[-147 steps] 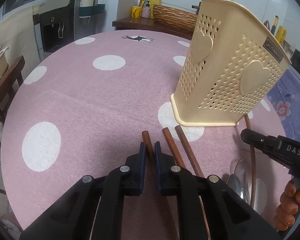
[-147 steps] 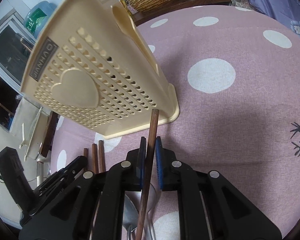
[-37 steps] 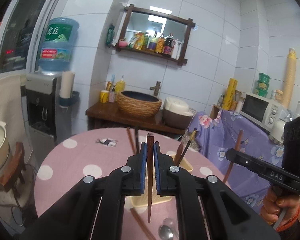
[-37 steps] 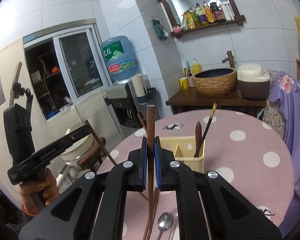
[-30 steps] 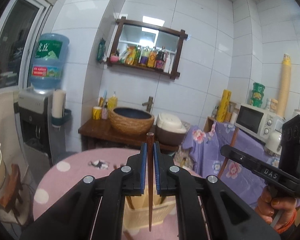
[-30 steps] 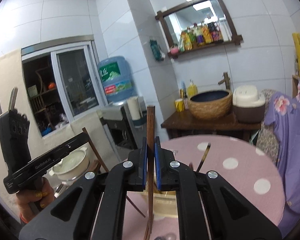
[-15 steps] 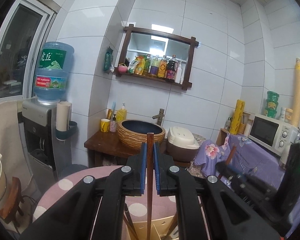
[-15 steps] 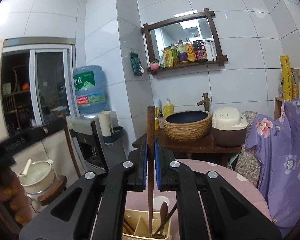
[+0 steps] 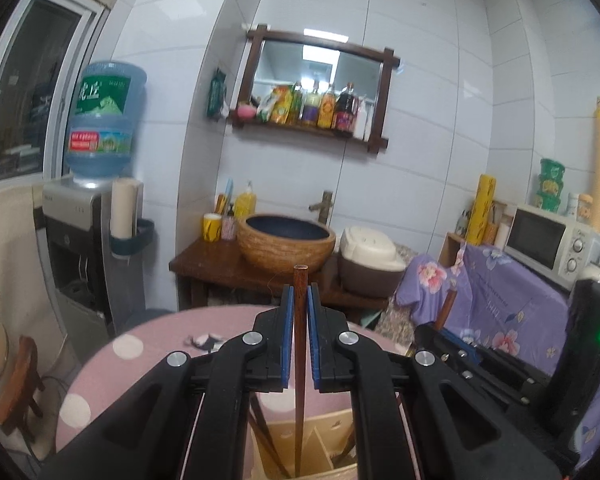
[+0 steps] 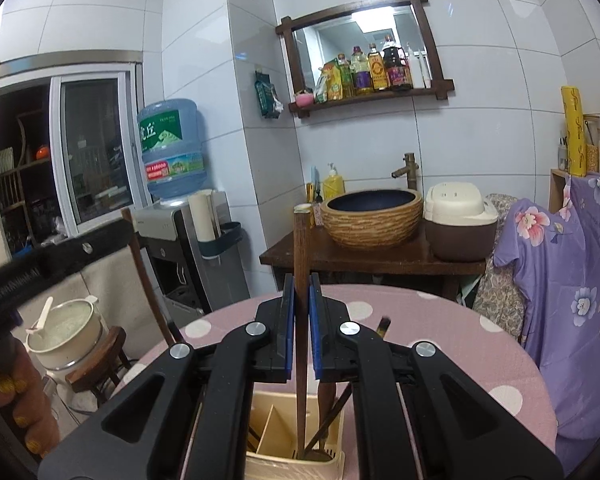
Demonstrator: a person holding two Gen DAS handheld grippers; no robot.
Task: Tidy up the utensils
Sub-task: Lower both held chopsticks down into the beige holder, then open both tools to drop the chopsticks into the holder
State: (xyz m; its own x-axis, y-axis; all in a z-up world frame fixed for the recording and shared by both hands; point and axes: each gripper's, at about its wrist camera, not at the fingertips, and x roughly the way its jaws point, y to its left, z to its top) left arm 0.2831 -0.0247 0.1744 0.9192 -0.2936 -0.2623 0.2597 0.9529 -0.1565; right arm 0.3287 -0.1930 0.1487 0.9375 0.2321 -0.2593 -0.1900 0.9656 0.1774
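A large blue plastic water bottle (image 9: pixel 102 124) standing on a dispenser carries a green label with white Chinese characters reading "虎丘"; its lower red band holds small print too fine to read. White lettering on the other black handheld gripper's body (image 10: pixel 18 279) is blurred.

A round desk (image 10: pixel 440 344) under a pink cloth with white dots carries a cream utensil holder (image 10: pixel 296 440) with inner dividers, standing near its near edge. Close to the far-left edge lies a small dark-and-white print or scrap (image 9: pixel 204 340); which of the two cannot be told.
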